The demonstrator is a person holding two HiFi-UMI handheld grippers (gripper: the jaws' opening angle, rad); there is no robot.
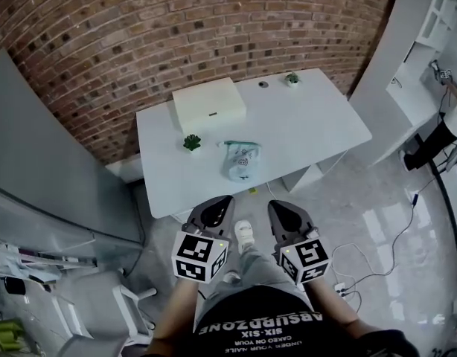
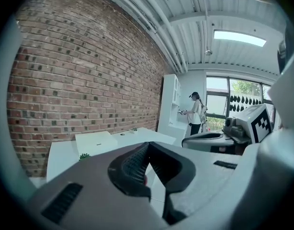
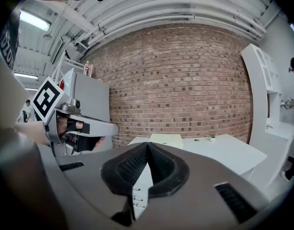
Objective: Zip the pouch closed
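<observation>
There are two grippers, and both are closed and empty. The left gripper (image 1: 211, 213) has its jaws pressed tip to tip in its own view (image 2: 148, 145), with nothing between the ribbed pads. The right gripper (image 1: 288, 216) looks the same in its own view (image 3: 147, 145): pads together, holding nothing. The person holds them side by side and a little apart, both tipped slightly downward, short of the near edge of the one white table (image 1: 318, 125) and touching nothing on it.

One pouch (image 1: 241, 161), pale and translucent, lies on the table close to its near edge. It is ahead of the gap between the two grippers and well apart from both.

There are two small green plants. One plant (image 1: 192, 143) stands just left of the pouch and the other plant (image 1: 292, 79) stands at the far edge, to the right. One white box (image 1: 209, 105) sits at the far left of the table, beyond the nearer plant.

A brick wall (image 1: 176, 28) runs behind the table. A white shelf unit (image 1: 429, 43) stands at the right, and one other person (image 2: 196, 113) stands beside it.
</observation>
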